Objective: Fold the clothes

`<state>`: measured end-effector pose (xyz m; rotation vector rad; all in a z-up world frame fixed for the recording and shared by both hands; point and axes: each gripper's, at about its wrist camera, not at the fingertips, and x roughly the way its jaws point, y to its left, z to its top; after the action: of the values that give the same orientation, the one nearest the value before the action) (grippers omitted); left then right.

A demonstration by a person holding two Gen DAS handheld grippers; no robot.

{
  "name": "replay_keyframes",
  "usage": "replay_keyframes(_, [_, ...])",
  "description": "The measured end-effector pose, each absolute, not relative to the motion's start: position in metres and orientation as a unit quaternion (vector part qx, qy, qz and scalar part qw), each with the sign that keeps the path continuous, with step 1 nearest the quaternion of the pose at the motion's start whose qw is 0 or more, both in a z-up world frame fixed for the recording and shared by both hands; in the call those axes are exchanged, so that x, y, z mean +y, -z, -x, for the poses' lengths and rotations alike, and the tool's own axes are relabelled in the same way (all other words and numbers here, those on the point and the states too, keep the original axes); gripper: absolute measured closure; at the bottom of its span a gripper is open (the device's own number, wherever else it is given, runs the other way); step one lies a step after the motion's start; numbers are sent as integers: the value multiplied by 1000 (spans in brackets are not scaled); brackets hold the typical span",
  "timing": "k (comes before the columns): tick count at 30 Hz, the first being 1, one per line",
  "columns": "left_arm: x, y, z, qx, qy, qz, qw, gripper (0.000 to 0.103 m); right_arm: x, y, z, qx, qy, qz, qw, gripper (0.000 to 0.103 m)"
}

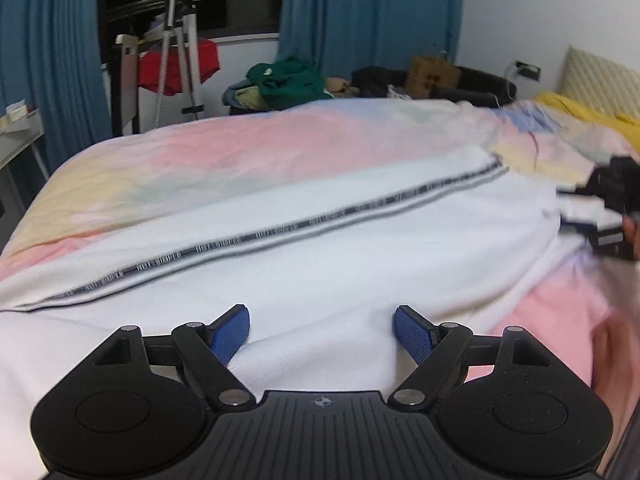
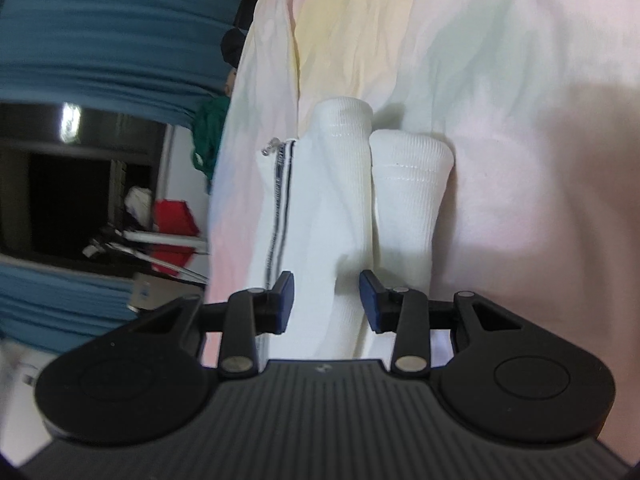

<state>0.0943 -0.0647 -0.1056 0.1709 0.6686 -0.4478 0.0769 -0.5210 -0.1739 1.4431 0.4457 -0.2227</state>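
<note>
White track pants with a dark striped side band lie stretched across the pastel bed. My left gripper is open, its blue pads low over the white cloth near one end. In the right wrist view the pants lie folded lengthwise, two ribbed cuffs at the far end. My right gripper is open, its pads on either side of a cloth ridge. It shows in the left wrist view at the far right end of the pants.
The bed cover is pink, yellow and pale green. A heap of clothes, a dark bag and a yellow pillow lie at the far side. A stand with red cloth and blue curtains are behind.
</note>
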Motion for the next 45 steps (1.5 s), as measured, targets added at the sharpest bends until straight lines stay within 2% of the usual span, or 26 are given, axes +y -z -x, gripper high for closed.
replay_keyframes(6, [-56,127,-111,323,219,-95,916,21,-522,176,-87,204,109,-647,727,63])
replay_keyframes(8, [-55,129,-114,322,215,-89,918,20,-522,175,-92,212,109,-635,735,54])
replay_keyframes(10, [-55,130,-113,321,214,-87,919,19,-521,174,-98,213,98,-625,745,39])
replay_keyframes(18, [-65,130,-103,301,218,-110,922,19,-517,168,-116,207,101,-579,782,40])
replay_keyframes(20, [-69,132,-100,292,223,-122,922,19,-517,168,-121,208,115,-570,786,51])
replay_keyframes(21, [-71,132,-99,286,226,-128,922,19,-517,169,-122,210,126,-567,787,63])
replay_keyframes(22, [-73,133,-97,281,230,-134,922,19,-517,169,-122,212,136,-563,787,81])
replay_keyframes(23, [-75,134,-96,278,235,-137,921,19,-518,168,-121,211,143,-557,790,88])
replay_keyframes(25, [-80,135,-93,274,247,-143,918,20,-520,164,-116,202,154,-546,798,94])
replay_keyframes(34, [-69,123,-98,291,258,-78,918,19,-515,130,-74,144,182,-512,827,97])
replay_keyframes(40, [-51,111,-104,322,229,-19,918,20,-517,137,-71,201,232,-497,811,96])
replay_keyframes(45, [-45,109,-110,332,206,-20,920,19,-516,142,-79,230,233,-497,803,93])
